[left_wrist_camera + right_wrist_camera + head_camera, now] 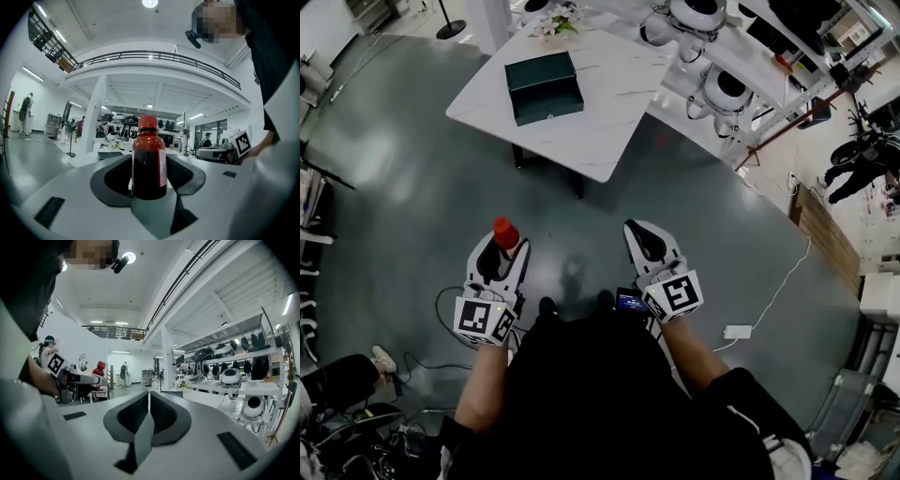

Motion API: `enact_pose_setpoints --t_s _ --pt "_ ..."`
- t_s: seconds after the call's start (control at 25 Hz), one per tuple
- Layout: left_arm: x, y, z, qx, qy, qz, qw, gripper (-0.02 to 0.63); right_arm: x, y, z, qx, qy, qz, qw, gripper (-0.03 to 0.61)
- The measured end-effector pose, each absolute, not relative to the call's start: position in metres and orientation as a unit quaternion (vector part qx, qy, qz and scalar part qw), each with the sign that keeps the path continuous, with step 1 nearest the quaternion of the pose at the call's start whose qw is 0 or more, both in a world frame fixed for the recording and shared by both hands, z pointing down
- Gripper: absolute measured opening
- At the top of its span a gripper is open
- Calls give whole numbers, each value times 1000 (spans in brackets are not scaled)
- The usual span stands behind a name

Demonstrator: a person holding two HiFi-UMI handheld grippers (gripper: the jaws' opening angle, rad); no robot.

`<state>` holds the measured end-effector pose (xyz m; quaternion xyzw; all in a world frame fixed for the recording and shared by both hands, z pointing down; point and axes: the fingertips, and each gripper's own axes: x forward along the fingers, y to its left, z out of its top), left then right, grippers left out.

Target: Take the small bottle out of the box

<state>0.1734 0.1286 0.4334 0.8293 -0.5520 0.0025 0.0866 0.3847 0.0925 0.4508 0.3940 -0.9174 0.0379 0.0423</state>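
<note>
red-capped small bottle (pixel 149 161) clamped in left gripper (pixel 499 251); right gripper (pixel 149 414) closed, empty.

Place: we take this for a robotics lab in a large open hall | Robots: we see white round-headed robots (pixel 727 89) lined up on a shelving rack (pixel 253 387) | Building: mezzanine railing (pixel 159 56), white column (pixel 95 117), polished grey floor (pixel 412 159) | Fittings: white marble-look table (pixel 619 94), loose white cable (pixel 787 281) on the floor
</note>
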Motion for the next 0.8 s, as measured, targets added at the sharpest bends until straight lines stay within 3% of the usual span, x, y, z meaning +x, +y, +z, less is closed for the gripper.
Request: enact_pose_setpoints --t_s 0.8 --pt "233 113 444 870 -483 14 100 235 421 83 457 401 -914 58 28 39"
